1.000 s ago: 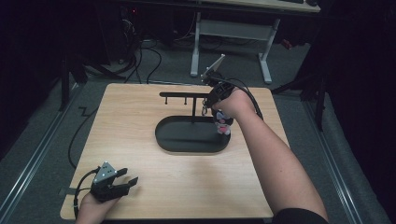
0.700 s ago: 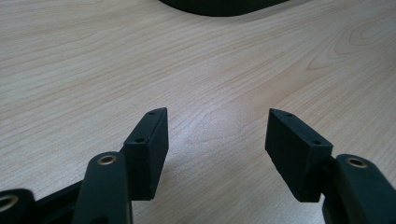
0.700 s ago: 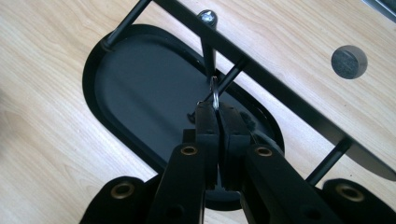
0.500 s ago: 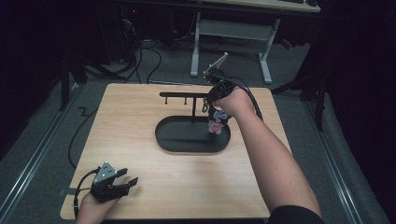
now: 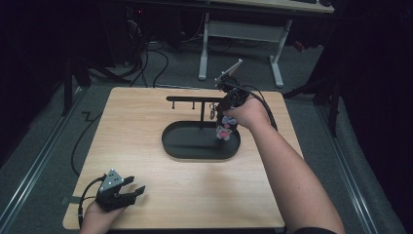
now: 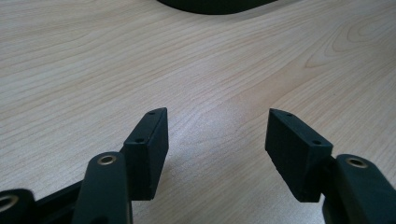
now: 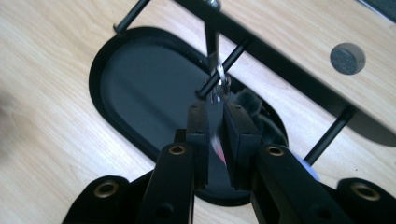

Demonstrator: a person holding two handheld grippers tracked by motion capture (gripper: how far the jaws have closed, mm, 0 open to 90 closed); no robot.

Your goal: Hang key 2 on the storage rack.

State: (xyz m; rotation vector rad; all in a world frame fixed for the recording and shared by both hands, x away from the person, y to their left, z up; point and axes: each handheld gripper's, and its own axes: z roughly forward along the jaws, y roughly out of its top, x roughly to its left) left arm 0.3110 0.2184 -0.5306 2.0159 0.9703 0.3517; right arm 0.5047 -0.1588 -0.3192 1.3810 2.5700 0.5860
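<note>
One item is in hand: the right claw is pressed together on a keychain charm, pink and pale in colour, pinching it at its upper end just below the metal ring. In the right gripper view the ring sits against a thin peg of the black hanging rack, though whether it is threaded on cannot be told. The charm hangs over the right end of the rack's oval base tray. Judgement: hooking or unhooking is mid-way, with release or lift-off remaining. A second ring hangs from the bar nearby. The left claw rests spread and empty at the near left corner of the counter, well apart from the rack.
</note>
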